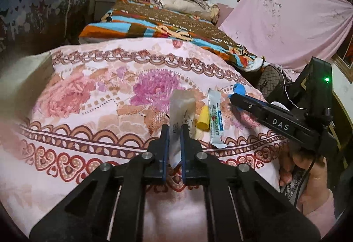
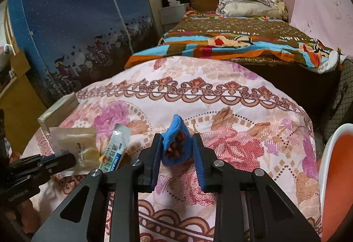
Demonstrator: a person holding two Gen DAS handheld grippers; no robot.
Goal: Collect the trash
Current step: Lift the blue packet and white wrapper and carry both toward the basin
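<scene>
Both tools are closed on trash lying on a surface draped in a floral pink cloth (image 1: 92,96); whether a table or a bed lies beneath cannot be told.

Left tool (image 1: 175,131): jaws drawn narrow on a pale translucent packet (image 1: 181,107), which stands up between the pads. The grip sits on the packet's lower part; most of it rises free above the pads.

Right tool (image 2: 177,144): jaws partly closed around a crumpled blue wrapper (image 2: 176,144) with a red-orange printed inside. The left pad touches the wrapper; contact on the right pad looks likely, though a thin gap may remain there (the fold hides the line of contact).

Not yet gripped: a white sachet (image 1: 215,122) with printed lettering and a small yellow cap (image 1: 203,119), lying just beside each other between the two tools, near the packet.

Judgement on the step in hand, the lift:
- Raise both tools straight up, so the cloth is not dragged and the loose sachet and cap are not swept off.
- Confirm that the right tool has caught wrapper only, not a pinch of cloth; the wrapper rests directly on the fabric.
- The packet is thin and slippery-looking; keep the pinch firm and avoid tilting, or it may slide out.
- No bin shows in either view; its place must be found before carrying.
</scene>
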